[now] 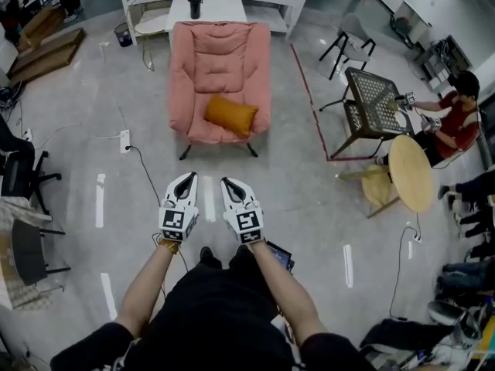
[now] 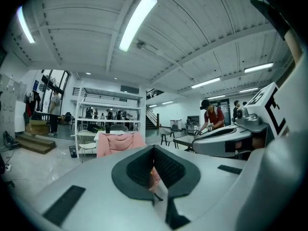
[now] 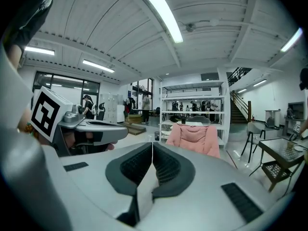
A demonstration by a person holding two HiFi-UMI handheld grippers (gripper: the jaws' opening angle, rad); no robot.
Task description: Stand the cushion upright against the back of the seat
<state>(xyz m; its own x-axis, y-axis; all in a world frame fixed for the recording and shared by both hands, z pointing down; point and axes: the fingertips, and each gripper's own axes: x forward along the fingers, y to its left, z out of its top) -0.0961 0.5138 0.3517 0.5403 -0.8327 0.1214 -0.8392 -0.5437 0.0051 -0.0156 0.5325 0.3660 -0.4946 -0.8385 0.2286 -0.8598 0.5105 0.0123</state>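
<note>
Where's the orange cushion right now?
In the head view, the orange cushion lies on the seat of the pink armchair, near its front edge and a bit right of centre.

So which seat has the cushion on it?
The pink armchair straight ahead: the orange cushion lies on its seat. The black-legged chair to its right is bare.

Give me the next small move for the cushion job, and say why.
Probably step closer to the pink armchair: the orange cushion lies on its seat, while the left tongs and right tongs are shut, empty and well short of it.
</note>
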